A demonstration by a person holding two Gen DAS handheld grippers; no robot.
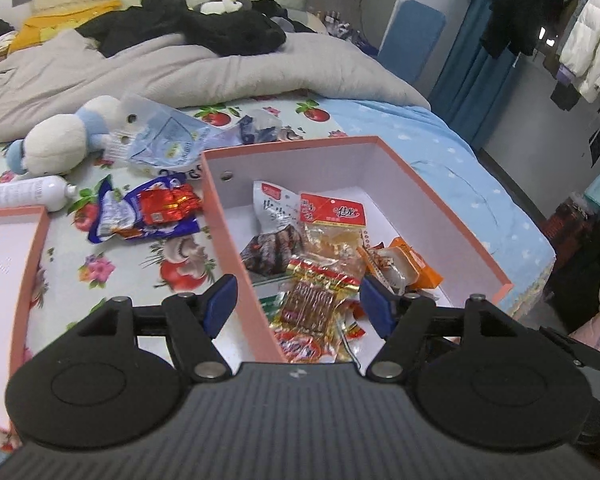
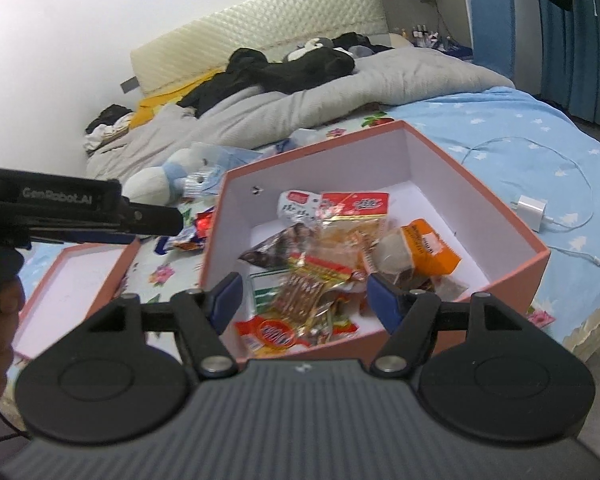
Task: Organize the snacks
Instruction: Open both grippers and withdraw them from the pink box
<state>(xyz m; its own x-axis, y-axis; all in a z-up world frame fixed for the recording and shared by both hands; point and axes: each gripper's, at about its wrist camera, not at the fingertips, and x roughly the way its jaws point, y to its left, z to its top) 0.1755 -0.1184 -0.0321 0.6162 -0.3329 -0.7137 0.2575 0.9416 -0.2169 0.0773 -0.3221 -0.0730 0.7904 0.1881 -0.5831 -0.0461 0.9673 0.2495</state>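
A pink box (image 1: pixel 236 216) with a white inside sits on the bed and holds several snack packs. Among them are a red-topped clear pack (image 1: pixel 332 212), an orange pack (image 1: pixel 416 268) and a gold-edged pack of brown sticks (image 1: pixel 312 300). My left gripper (image 1: pixel 298 306) hovers open above the box's near left wall, with nothing between its blue pads. Left of the box, a blue and red packet (image 1: pixel 152 212) lies on the flowered sheet. My right gripper (image 2: pixel 305 300) is open over the near edge of the box (image 2: pixel 500 236), also holding nothing. The left gripper (image 2: pixel 156 218) shows side-on at the left.
The pink lid (image 1: pixel 28 264) lies open-side up at the left. A plush toy (image 1: pixel 60 140), a white tube (image 1: pixel 24 192) and a light blue bag (image 1: pixel 168 140) lie beyond the packet. A white charger (image 2: pixel 532 208) with its cable rests right of the box. A grey duvet (image 1: pixel 220 72) covers the far bed.
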